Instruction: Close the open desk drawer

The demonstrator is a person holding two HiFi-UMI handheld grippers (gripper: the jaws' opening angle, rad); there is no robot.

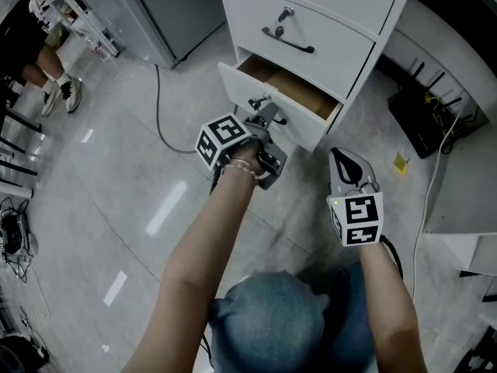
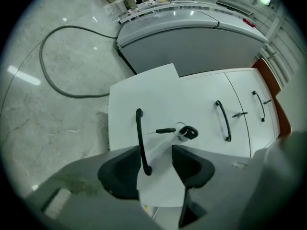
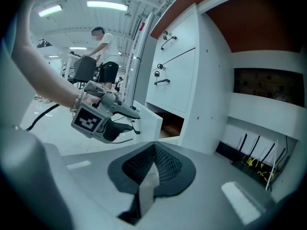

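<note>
White-fronted drawer [image 1: 242,92], head view: it is the lowest one seen in the cabinet [image 1: 326,22], pulled out with its brown interior exposed. Your left gripper [image 1: 262,123] is up at its front panel. Your right gripper [image 1: 342,165] hangs to the right, clear of the cabinet. Judged step: closure not yet begun, contact being set.

Left gripper view: jaws parted, nothing clamped. The black handle [image 2: 140,138] runs up between them, its lower end close by the jaw at that view's left. A key [image 2: 165,130] sits in the lock [image 2: 188,133] just beyond. The next move calls for a straight push on the panel, not a grasp.

Right gripper view: jaws pressed together, empty. The drawer lies ahead and to the left, well apart.
</note>
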